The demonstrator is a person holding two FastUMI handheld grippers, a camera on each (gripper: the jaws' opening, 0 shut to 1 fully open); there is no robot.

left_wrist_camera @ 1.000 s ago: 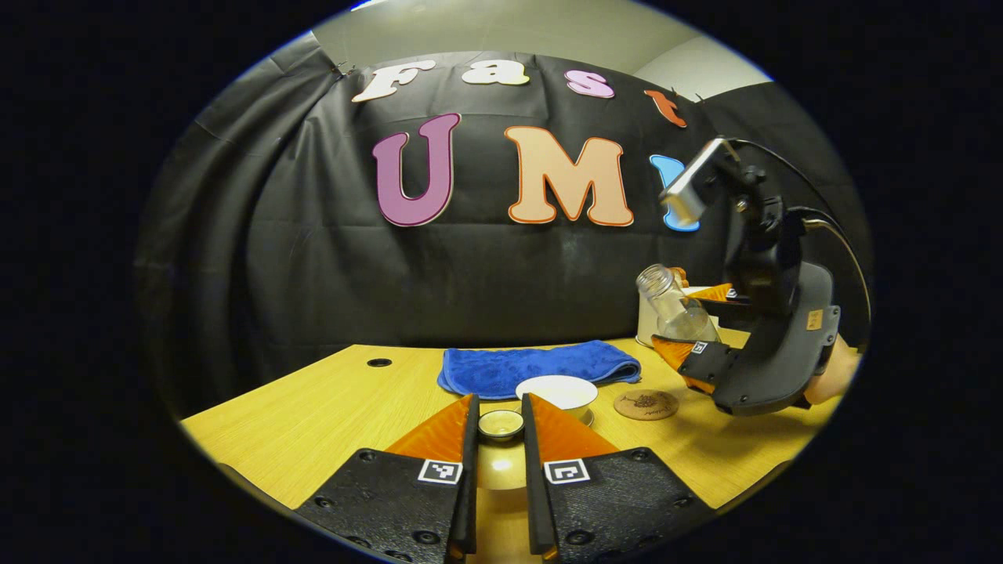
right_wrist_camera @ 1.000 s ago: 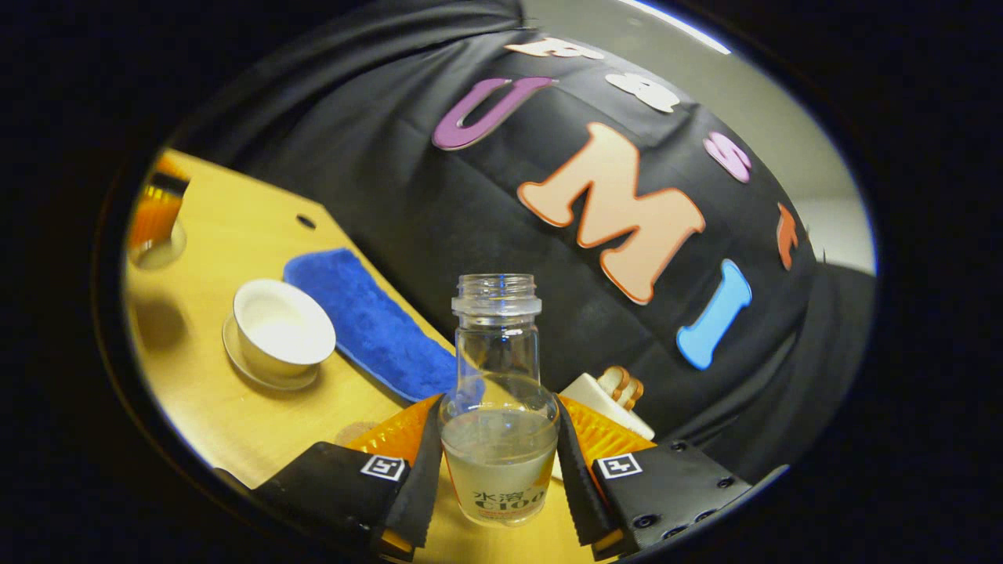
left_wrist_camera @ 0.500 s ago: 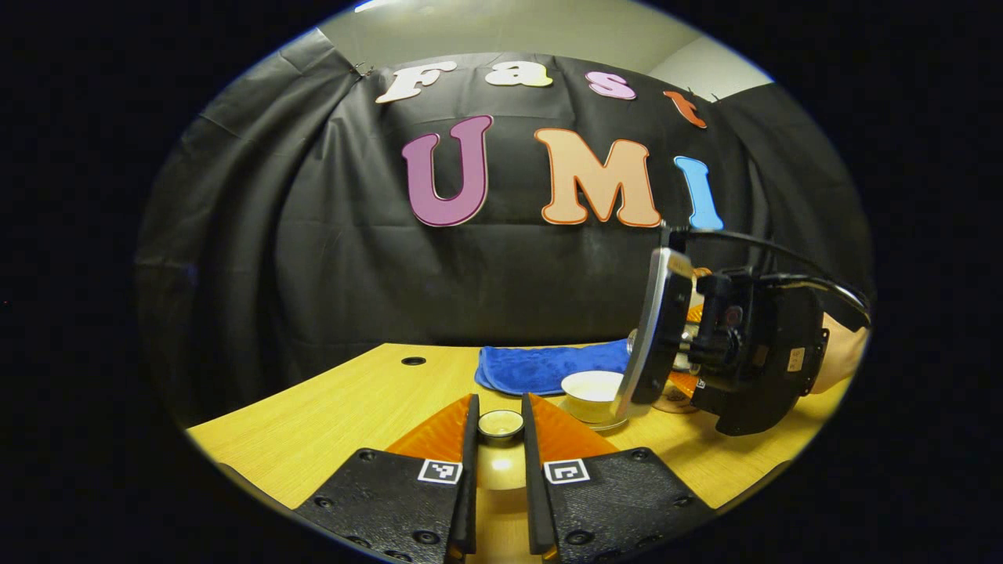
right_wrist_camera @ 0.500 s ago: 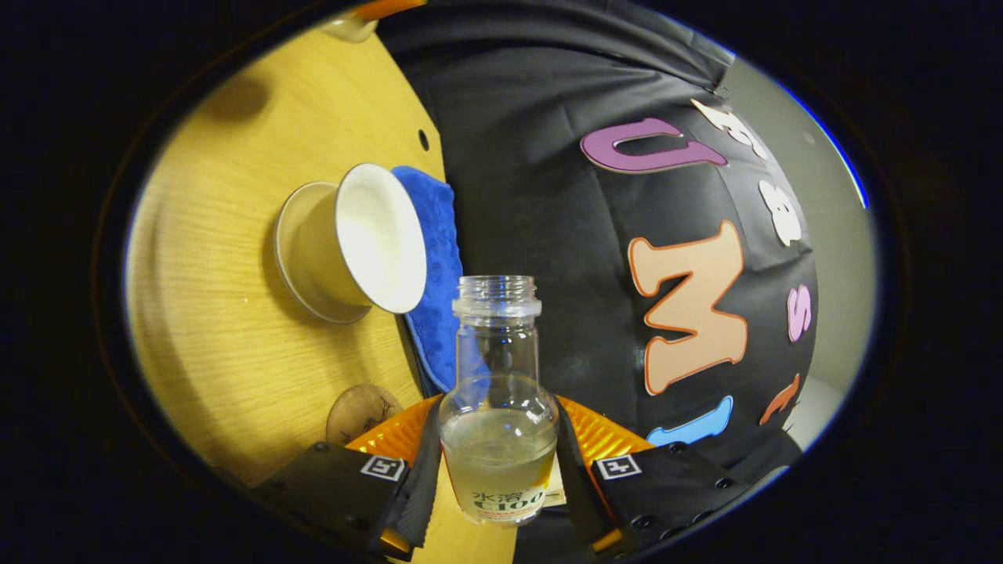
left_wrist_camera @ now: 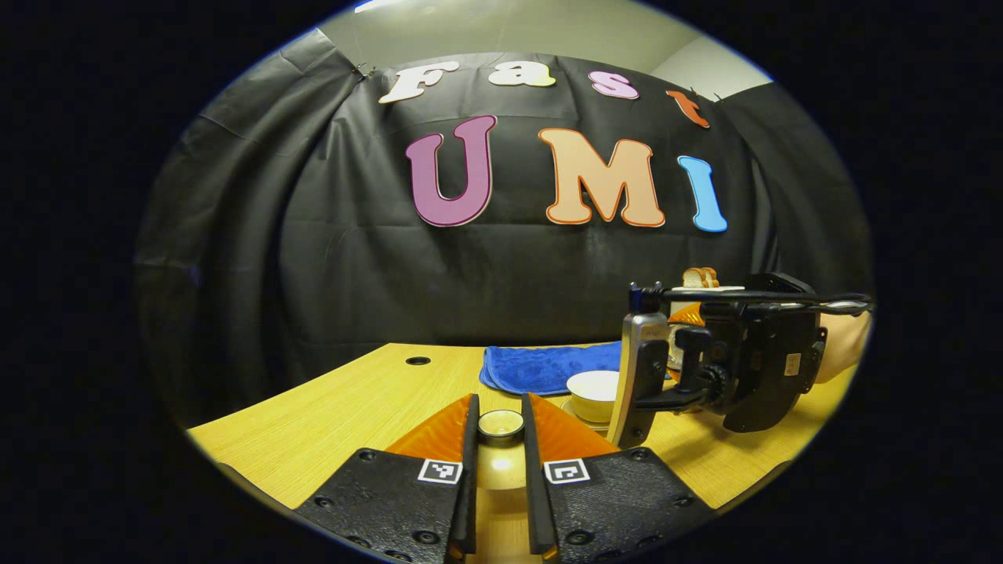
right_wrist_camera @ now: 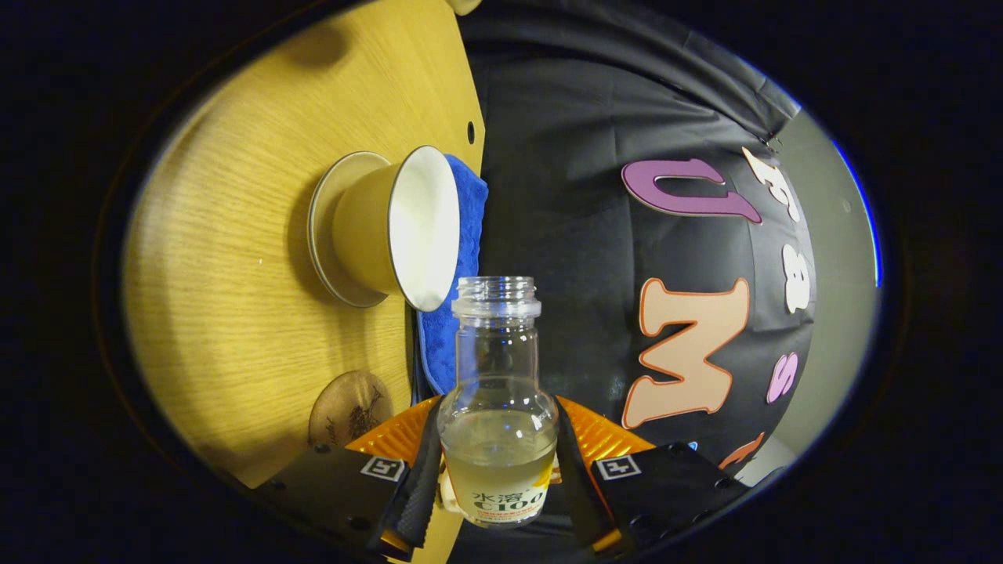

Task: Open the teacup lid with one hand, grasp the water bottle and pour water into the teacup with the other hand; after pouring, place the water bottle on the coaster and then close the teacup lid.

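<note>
Between the fingers of my left gripper [left_wrist_camera: 499,427] sits the small round knob of the teacup lid [left_wrist_camera: 501,424], held above the table. Beyond it the white teacup [left_wrist_camera: 593,389] stands uncovered on its saucer. In the right gripper view my right gripper [right_wrist_camera: 496,462] is shut on the clear glass water bottle [right_wrist_camera: 496,392], which holds some water low in its body and has no cap. The view is rolled sideways, so the bottle lies near level with its mouth close beside the teacup [right_wrist_camera: 392,227] rim. The round wooden coaster [right_wrist_camera: 349,407] lies near the bottle. The right gripper [left_wrist_camera: 729,360] hides the bottle in the left gripper view.
A folded blue towel [left_wrist_camera: 548,366] lies behind the teacup on the wooden table [left_wrist_camera: 353,407]. A white object with bread slices [left_wrist_camera: 700,276] stands at the back right. A hand [left_wrist_camera: 842,352] holds the right gripper.
The right gripper has come down and rolled over sideways, bringing the bottle from a slight tilt to near level, with its mouth by the teacup. The left gripper kept the lid nearly still.
</note>
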